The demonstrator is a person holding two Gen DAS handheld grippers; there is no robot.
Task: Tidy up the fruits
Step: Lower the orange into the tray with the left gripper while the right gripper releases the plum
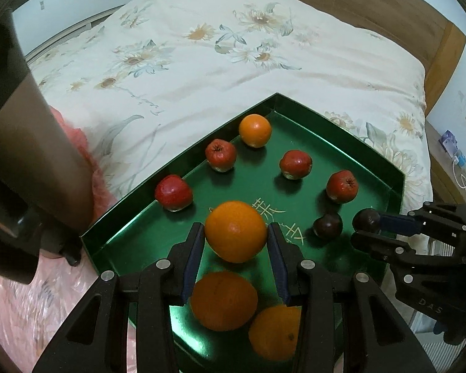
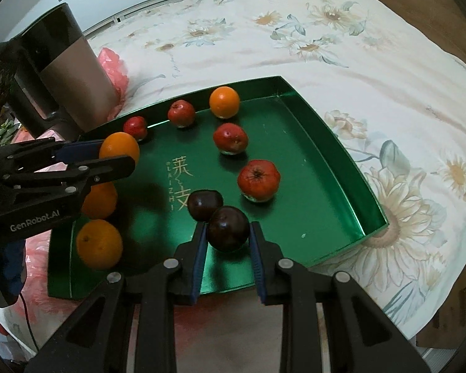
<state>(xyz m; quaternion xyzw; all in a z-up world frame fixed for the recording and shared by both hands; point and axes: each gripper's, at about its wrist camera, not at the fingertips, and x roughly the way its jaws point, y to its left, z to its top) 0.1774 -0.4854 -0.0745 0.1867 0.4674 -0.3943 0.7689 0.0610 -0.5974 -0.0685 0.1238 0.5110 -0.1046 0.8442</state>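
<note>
The left gripper (image 1: 236, 233) clamps an orange (image 1: 235, 231) above the green tray (image 1: 341, 126) on the bed (image 1: 202, 46), likely to join two oranges (image 1: 223, 300) below. The right gripper (image 2: 227, 234) grips a dark plum (image 2: 228, 228) beside another plum (image 2: 204, 204), apparently grouping like fruits.

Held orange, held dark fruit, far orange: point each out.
Held orange (image 1: 235, 231): left wrist view, middle of its skin between the fingers.
Held dark fruit (image 2: 228, 228): right wrist view, centre of its glossy front.
Far orange (image 2: 224, 102): right wrist view, middle of its face, by the tray's back wall.
</note>
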